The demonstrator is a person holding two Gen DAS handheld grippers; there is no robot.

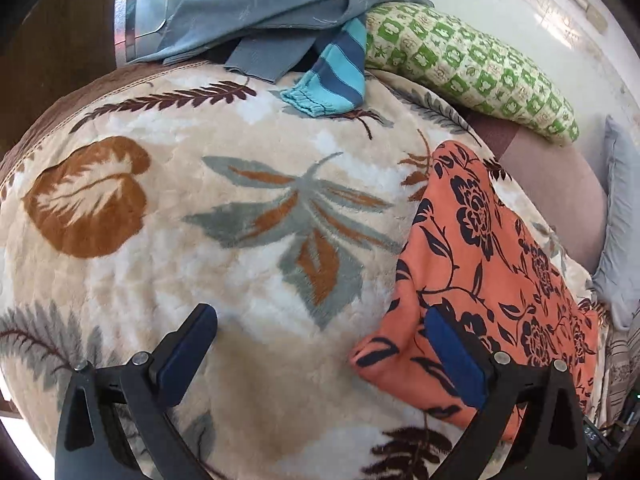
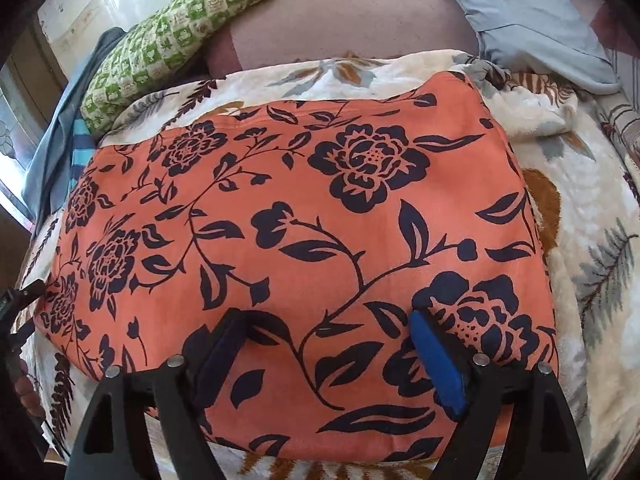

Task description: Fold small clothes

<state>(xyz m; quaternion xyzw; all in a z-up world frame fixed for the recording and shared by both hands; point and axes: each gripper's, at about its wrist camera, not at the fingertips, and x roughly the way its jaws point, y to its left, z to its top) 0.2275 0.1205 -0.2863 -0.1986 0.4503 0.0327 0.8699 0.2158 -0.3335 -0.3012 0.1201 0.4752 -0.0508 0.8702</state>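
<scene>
The orange floral garment (image 2: pixel 304 216) lay folded flat in a rough rectangle on the leaf-patterned blanket (image 1: pixel 192 208), toward the right side of the bed as the left wrist view showed it. No container was in view; the cloth simply rested on the blanket.

Only the left wrist view showed the grey-blue garment (image 1: pixel 276 8) and the blue striped piece (image 1: pixel 336 76) heaped at the far edge, with much bare blanket to the left of the orange piece. The right wrist view instead took in the whole orange rectangle, the green checked pillow (image 2: pixel 168 40) at far left and a pale blue pillow (image 2: pixel 520 20) at far right.

The left gripper (image 1: pixel 320 340) angled down over the blanket, its tongs spread wide and pinching nothing, the right finger over the orange cloth's near left corner. The right gripper (image 2: pixel 324 344) angled down over the garment's near edge, tongs spread apart above the fabric, gripping nothing.
</scene>
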